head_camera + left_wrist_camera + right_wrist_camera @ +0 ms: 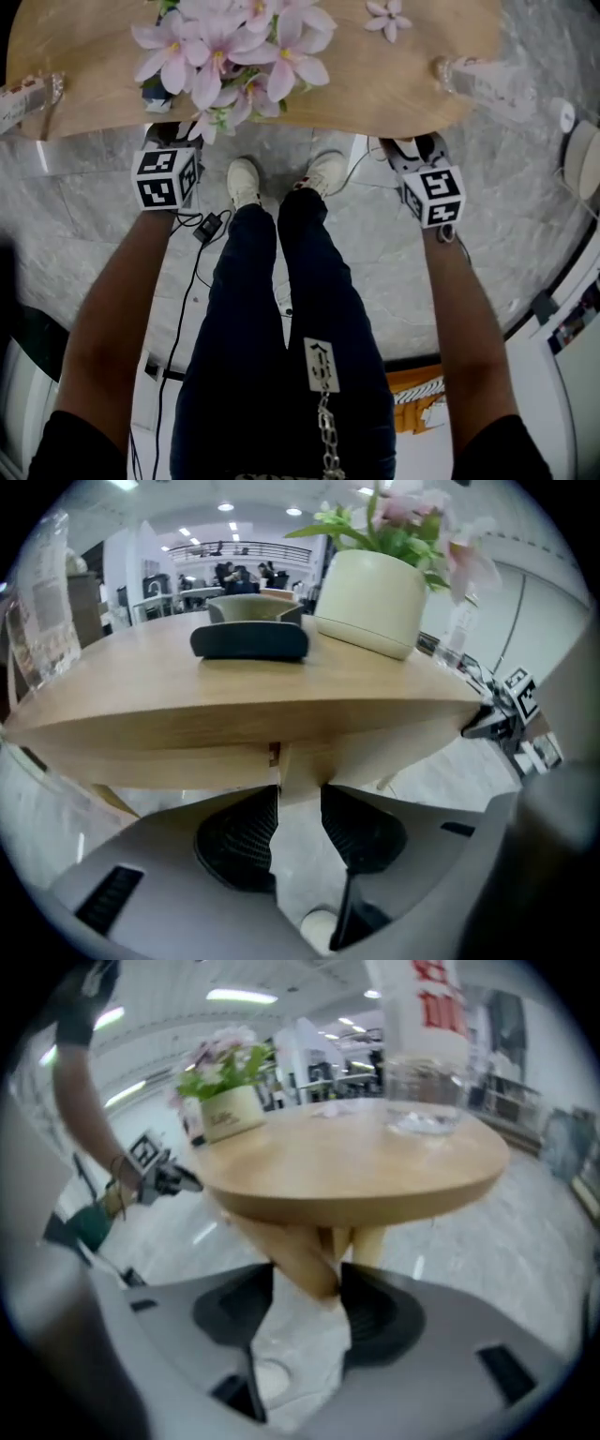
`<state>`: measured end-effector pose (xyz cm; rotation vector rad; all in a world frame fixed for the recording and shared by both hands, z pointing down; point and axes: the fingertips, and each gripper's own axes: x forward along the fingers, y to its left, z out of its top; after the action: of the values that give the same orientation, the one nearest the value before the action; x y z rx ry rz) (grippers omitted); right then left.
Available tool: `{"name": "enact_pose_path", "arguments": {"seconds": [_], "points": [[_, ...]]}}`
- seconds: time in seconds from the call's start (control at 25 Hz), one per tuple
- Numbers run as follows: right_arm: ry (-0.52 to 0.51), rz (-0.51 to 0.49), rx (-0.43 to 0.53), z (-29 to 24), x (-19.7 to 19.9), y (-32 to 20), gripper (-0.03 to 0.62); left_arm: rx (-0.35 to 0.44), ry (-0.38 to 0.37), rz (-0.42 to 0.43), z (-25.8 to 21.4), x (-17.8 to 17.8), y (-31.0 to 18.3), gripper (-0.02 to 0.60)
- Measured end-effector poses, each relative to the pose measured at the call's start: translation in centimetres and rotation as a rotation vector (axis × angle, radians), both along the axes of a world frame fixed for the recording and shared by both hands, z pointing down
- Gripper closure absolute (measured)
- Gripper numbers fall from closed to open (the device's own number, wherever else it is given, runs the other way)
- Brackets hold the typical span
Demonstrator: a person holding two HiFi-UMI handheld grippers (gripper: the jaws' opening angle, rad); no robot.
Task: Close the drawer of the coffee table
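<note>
Hovering at the tabletop's [394,84] near edge, the left claw [300,794] and right claw [307,1283] both gape empty, while the drawer [178,764] seems flush beneath the wood, leaving little undone.

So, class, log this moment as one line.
left gripper: open, empty | right gripper: open, empty | both near coffee table edge | flower pot on top

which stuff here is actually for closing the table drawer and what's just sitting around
For the job: coffee table, left claw, right claw.
Just lying about: flower pot, black tray, clear sign stand, loose flower.
</note>
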<state>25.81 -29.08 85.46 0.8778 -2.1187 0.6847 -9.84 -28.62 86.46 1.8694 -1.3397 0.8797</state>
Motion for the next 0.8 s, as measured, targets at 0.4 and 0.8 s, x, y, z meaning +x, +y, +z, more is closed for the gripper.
{"name": "enact_pose_path", "arguments": {"seconds": [0.4, 0.8], "points": [[0.048, 0.292, -0.192, -2.2, 4.8, 5.0, 0.355, -0.209, 0.016, -0.109, -4.8, -3.1, 6.9, 0.436], [-0.178, 0.291, -0.006, -32.7, 3.2, 9.1, 0.548, 0.094, 0.106, -0.001, -37.1, -0.6, 7.3, 0.561]]}}
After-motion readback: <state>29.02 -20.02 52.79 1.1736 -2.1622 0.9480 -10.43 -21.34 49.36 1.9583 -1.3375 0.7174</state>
